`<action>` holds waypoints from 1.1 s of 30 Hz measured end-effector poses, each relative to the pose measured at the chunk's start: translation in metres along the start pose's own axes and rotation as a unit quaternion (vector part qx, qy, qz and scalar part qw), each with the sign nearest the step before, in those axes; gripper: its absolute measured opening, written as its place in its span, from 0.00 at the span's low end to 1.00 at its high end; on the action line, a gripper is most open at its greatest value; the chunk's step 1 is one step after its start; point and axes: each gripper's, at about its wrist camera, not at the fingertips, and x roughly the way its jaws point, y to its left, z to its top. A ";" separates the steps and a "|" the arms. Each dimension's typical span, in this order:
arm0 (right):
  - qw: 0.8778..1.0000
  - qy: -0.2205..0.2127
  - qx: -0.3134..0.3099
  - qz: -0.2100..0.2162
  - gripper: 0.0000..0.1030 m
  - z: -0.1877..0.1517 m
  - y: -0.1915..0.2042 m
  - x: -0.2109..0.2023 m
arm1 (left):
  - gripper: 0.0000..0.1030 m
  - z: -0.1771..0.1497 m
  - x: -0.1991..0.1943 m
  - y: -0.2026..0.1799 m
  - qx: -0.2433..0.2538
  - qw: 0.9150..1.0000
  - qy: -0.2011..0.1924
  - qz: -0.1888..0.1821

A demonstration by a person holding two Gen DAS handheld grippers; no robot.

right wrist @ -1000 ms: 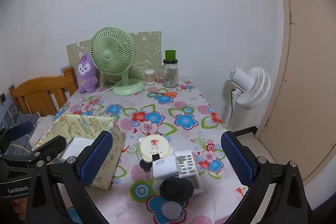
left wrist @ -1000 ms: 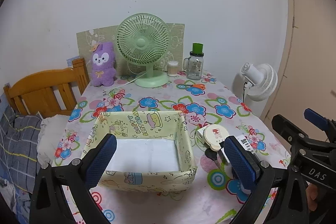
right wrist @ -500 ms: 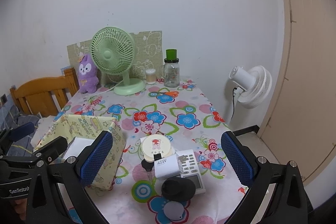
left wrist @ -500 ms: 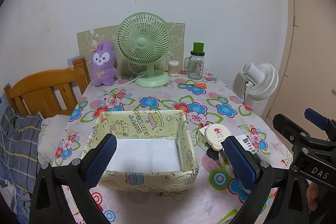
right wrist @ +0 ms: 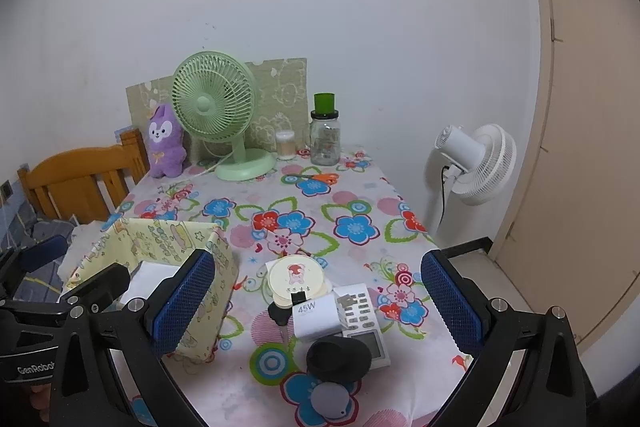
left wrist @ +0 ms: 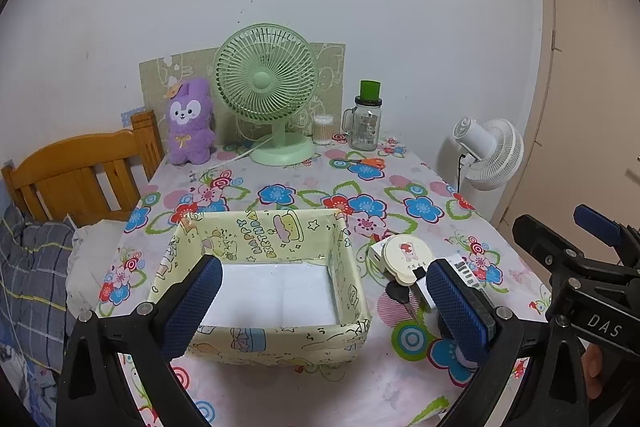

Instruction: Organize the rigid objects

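A yellow cartoon-print box (left wrist: 264,227) with a white bottom stands open on the flowered table. My left gripper (left wrist: 322,269) hovers open over its near side, fingers wide apart and holding nothing. To the right of the box lies a cluster: a round cream disc (right wrist: 295,277), a white 45W charger (right wrist: 312,319), a white keypad device (right wrist: 362,319), a black round object (right wrist: 338,359), a grey round tag (right wrist: 331,399). My right gripper (right wrist: 317,261) is open above this cluster and touches none of it.
At the table's far end stand a green desk fan (left wrist: 266,87), a purple plush (left wrist: 189,127), a glass jar with a green lid (left wrist: 366,123) and orange scissors (right wrist: 326,178). A wooden chair (left wrist: 80,171) is on the left. A white floor fan (right wrist: 476,163) and a door are on the right.
Almost nothing: both views drift very slightly. Both grippers stay open and no object has moved.
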 end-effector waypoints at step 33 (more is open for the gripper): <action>1.000 -0.002 0.003 -0.008 1.00 -0.003 -0.001 0.004 | 1.00 -0.006 0.001 -0.003 0.000 1.000 -0.003 -0.007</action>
